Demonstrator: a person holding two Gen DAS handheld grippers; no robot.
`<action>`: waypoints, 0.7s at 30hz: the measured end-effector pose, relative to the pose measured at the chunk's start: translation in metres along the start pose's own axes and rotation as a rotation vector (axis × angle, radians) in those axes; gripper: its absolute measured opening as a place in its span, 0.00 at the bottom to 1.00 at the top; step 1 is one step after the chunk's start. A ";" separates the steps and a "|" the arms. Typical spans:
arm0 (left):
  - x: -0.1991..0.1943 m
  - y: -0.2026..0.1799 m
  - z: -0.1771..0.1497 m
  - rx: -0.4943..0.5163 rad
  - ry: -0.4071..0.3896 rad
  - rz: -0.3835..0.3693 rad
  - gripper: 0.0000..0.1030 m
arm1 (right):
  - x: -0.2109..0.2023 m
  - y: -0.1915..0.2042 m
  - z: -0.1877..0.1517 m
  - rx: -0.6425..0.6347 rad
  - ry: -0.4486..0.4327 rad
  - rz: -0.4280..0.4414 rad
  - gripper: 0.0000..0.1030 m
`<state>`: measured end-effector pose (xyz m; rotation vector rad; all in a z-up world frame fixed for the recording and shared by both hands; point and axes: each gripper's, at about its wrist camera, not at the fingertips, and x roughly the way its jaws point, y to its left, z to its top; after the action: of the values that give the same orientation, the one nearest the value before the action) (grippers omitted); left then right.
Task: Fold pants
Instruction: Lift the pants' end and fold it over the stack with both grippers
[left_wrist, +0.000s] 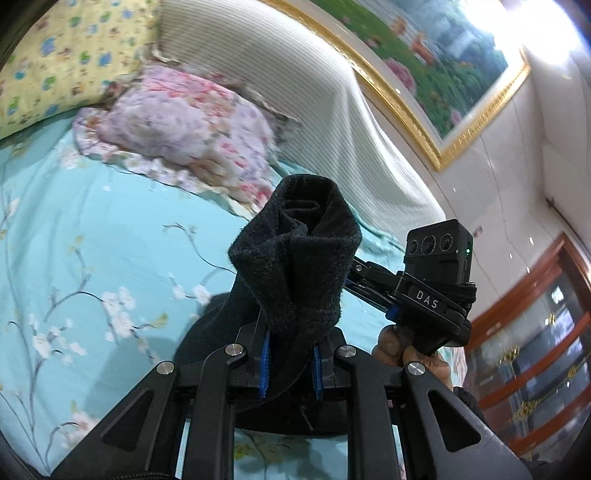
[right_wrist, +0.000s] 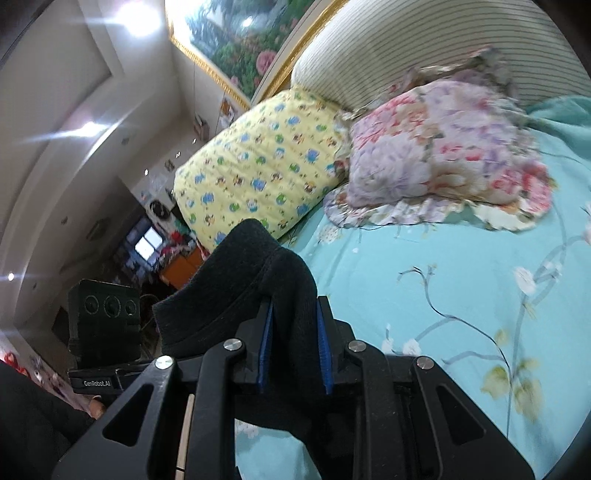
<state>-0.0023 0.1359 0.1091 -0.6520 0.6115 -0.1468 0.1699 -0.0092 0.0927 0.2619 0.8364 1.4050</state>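
Lifted above the bed (left_wrist: 92, 236), the soft, limp black pants (left_wrist: 295, 258) bunch where left tool (left_wrist: 291, 363) and right tool (right_wrist: 293, 347) clench them; gripping seams seems safest.

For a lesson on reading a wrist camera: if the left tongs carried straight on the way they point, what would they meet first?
The left tongs are shut on the black pants, which fill the view ahead. Beyond that cloth, the line seems to lead to the floral pillow on the turquoise bedsheet, though depth is unclear.
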 end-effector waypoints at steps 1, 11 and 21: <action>0.003 -0.005 -0.003 0.012 0.008 -0.003 0.16 | -0.007 -0.003 -0.004 0.009 -0.012 -0.003 0.23; 0.044 -0.058 -0.034 0.125 0.101 -0.017 0.16 | -0.070 -0.034 -0.047 0.113 -0.118 -0.026 0.23; 0.078 -0.086 -0.061 0.196 0.191 -0.014 0.16 | -0.110 -0.060 -0.086 0.193 -0.181 -0.051 0.23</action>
<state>0.0307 0.0111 0.0854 -0.4552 0.7656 -0.2804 0.1662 -0.1490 0.0349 0.5047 0.8226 1.2336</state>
